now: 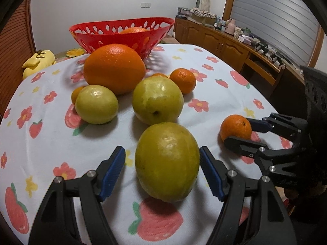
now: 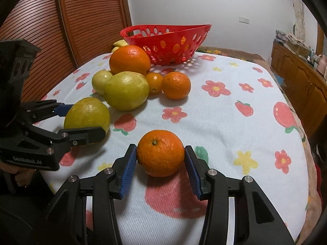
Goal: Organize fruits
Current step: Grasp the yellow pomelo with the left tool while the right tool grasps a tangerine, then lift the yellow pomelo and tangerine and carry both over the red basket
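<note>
The left tool (image 1: 162, 170) stands apart around the green fruit (image 1: 167, 162), pads not touching; the right tool (image 2: 160, 164) brackets the small orange (image 2: 160, 155), barely clear. Both fruits sit on the surface (image 2: 235, 132). Centre each, close gently, lift toward the red basket (image 2: 166, 40) ahead.

The only readable text is the pale brand mark "GenRobot.AI" on the black body of the left hand-held gripper (image 2: 81, 120), low at about eight o'clock in the right wrist view; nothing else carries legible lettering.
</note>
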### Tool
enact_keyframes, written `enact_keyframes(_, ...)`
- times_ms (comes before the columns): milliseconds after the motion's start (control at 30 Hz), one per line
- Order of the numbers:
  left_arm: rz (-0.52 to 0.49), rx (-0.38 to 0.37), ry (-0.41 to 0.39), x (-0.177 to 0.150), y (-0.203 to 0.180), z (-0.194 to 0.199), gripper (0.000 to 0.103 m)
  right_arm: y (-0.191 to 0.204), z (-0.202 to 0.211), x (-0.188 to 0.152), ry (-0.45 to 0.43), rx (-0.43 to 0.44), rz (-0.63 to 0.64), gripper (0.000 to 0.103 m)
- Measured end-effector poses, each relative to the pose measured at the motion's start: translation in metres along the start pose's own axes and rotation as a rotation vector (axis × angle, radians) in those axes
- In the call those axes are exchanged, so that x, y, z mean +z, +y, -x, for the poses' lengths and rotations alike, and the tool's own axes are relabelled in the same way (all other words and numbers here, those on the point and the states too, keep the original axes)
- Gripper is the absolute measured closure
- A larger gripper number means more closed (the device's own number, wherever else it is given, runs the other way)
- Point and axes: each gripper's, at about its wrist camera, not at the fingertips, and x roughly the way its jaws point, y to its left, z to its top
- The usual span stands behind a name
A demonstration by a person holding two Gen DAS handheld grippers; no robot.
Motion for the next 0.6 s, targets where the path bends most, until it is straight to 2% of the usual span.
enact_keyframes(67, -0.002, -0.004, 0.004, -0.001, 0.000, -0.002, 0.034, -0.001, 0.000, 0.000, 0.001, 0.004, -0.005, 0.052)
enact_keyframes(133, 0.006, -0.041, -0.005, -0.001, 0.001, -0.001, 0.045, -0.002, -0.002, 0.001, 0.004, 0.004, -0.009, 0.052)
enact_keyframes(400, 0.019, -0.026, -0.012, 0.001, 0.005, 0.002, 0.045, -0.003, -0.006, 0.000, 0.017, 0.010, -0.011, 0.051)
enact_keyframes(500, 0.028, -0.030, -0.031, 0.003, 0.008, 0.009, 0.045, -0.002, -0.005, 0.000, 0.012, 0.016, -0.003, 0.056)
enact_keyframes(600, 0.036, -0.020, -0.058, 0.007, 0.013, 0.019, 0.045, -0.001, -0.005, 0.001, 0.013, 0.011, 0.003, 0.056)
